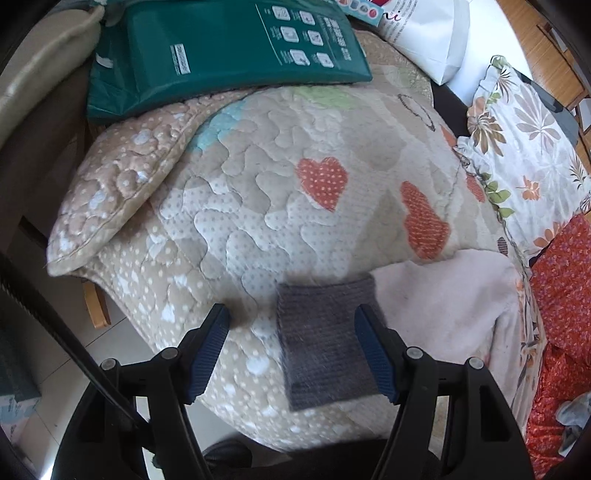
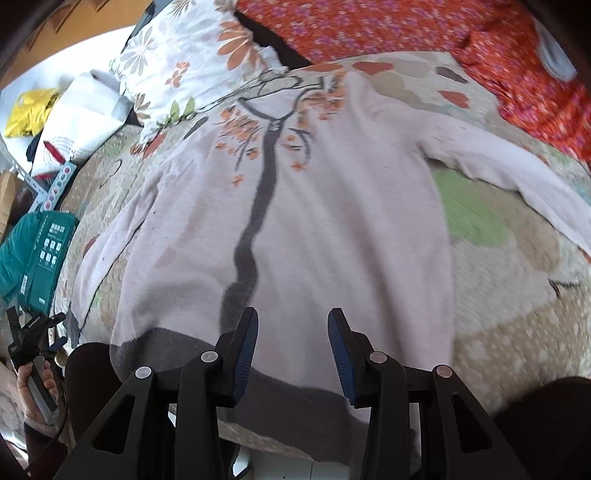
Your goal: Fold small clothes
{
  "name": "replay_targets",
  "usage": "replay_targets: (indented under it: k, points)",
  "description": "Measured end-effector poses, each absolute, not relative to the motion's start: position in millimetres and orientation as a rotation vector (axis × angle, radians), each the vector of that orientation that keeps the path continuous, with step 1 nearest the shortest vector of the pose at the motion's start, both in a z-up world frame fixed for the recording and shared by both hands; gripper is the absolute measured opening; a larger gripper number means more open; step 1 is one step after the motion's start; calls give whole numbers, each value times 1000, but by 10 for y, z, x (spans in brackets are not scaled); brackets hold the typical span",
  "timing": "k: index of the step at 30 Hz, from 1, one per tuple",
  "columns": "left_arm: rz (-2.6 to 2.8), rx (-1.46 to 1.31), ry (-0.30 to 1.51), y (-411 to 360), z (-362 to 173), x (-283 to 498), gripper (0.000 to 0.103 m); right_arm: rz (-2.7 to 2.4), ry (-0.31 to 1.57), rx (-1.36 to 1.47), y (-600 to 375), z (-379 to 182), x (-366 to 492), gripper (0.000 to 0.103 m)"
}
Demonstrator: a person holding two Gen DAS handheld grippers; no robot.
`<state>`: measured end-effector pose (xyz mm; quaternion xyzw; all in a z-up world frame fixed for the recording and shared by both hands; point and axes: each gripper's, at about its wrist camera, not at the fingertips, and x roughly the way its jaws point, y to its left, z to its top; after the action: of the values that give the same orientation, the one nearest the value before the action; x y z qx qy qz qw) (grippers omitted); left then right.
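A pale pink sweater (image 2: pixel 332 206) with a grey tree pattern and orange blossoms lies spread flat on the quilted bed cover (image 2: pixel 509 295), with its grey hem band (image 2: pixel 303 398) nearest me. My right gripper (image 2: pixel 291 328) is open above the lower part of the sweater, just beyond the hem. In the left wrist view my left gripper (image 1: pixel 291 321) is open over the grey ribbed cuff (image 1: pixel 321 350) of the left sleeve (image 1: pixel 436 306). The right sleeve (image 2: pixel 517 173) stretches out to the right.
A green package (image 1: pixel 221 55) lies at the far side of the quilt, beside a small quilted pillow (image 1: pixel 114 188). A floral pillow (image 1: pixel 528 144) and red flowered fabric (image 2: pixel 406 26) lie past the sweater. The bed edge drops to tiled floor (image 1: pixel 74 391) on the left.
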<state>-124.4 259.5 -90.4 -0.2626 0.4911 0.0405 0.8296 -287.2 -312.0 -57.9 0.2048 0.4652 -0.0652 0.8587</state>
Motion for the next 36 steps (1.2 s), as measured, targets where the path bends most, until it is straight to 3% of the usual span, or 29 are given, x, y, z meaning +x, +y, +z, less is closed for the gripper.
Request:
replay_targets:
  k: [3,7,8,9,11,12,19,23,30,36]
  points:
    - [55,-567,1019,2588,-904,-1240,82,-127,994,405,-3008,-587,-2708,43]
    - [73,-490,1038,2435,-913,-1181,82,-126,1016,400,-2938,-648,-2518,43]
    - [87,-448,1051,2380,-914,-1155,78,-128,1020,398,-2932,-665,-2482,43]
    - [124,-355,1076,2284,-911,-1124,60,-130,1024,396,-2927,-678,-2450,43]
    - [121,-250,1075,2175,-847,-1098,37,-134,1027,389,-2921,-692,-2392,43]
    - [93,-239,1073,2155,-808,-1079,6,-135,1027,385,-2920,-687,-2368,43]
    - [46,-355,1001,2335,-267,-897,6,-148,978,351,-3147,-529,-2337,43]
    - [-43,-359,938,2051,205,-686,6,-201,918,350,-3500,-382,-2318,43]
    - [-390,-258,915,342,841,-505,6,-258,809,406,-4208,-360,-2193,43]
    - [-702,-133,958,-1531,966,-593,6,-275,746,557,-4678,-637,-2395,43]
